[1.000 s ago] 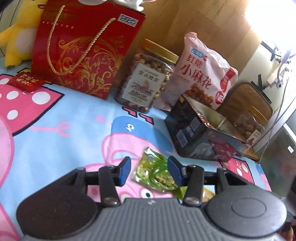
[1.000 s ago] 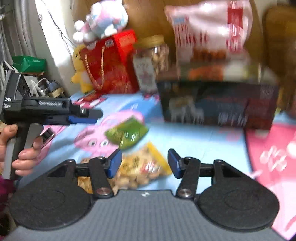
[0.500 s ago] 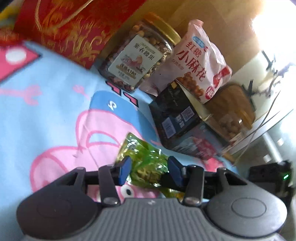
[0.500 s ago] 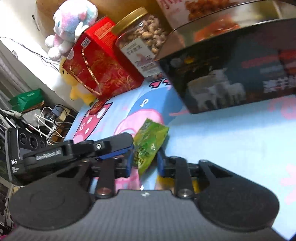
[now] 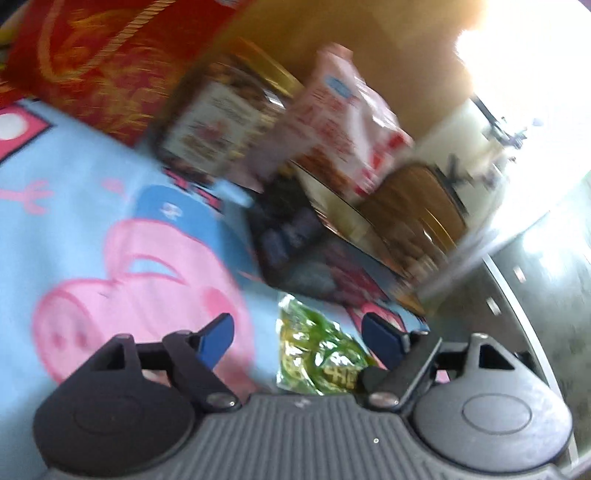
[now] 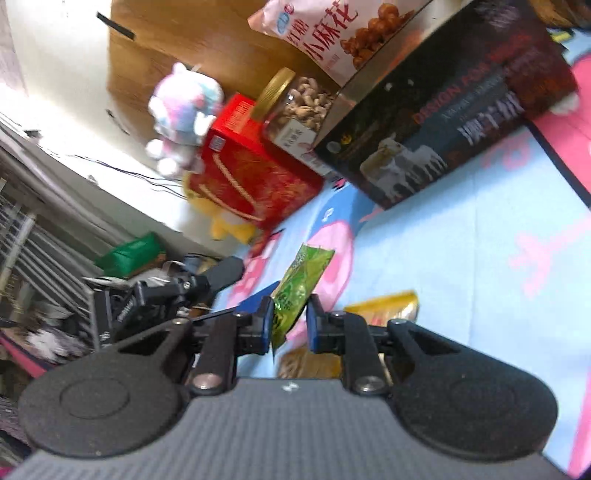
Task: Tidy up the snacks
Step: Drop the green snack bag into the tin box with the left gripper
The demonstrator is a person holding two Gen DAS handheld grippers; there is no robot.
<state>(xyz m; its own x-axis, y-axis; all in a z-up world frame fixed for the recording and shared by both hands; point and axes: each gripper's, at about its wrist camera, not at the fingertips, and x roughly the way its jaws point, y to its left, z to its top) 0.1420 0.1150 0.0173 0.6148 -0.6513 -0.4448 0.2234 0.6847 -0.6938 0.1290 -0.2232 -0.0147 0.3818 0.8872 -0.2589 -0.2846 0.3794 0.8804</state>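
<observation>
A green snack packet [image 5: 317, 354] lies between the wide-apart jaws of my left gripper [image 5: 299, 332], which are opening; neither pad touches it. In the right wrist view the same green packet [image 6: 303, 280] stands on edge, its lower end pinched between the blue pads of my right gripper [image 6: 290, 314], whose jaws are still closing on it. A yellow snack packet [image 6: 388, 306] lies on the blanket just below and right of the right gripper. The open dark tin box [image 6: 443, 129] stands beyond, also blurred in the left wrist view as the tin box [image 5: 295, 236].
Behind the tin stand a nut jar [image 6: 299, 103], a pink snack bag [image 6: 325, 33] and a red gift bag [image 6: 251, 173] with plush toys [image 6: 184, 107]. All sit on a blue cartoon-pig blanket [image 6: 461, 258]. The left wrist view is motion-blurred.
The left jaws, earlier close around the green packet, have spread wide. The right gripper left the yellow packet, closed on the green packet and rolled, so its view tilts.
</observation>
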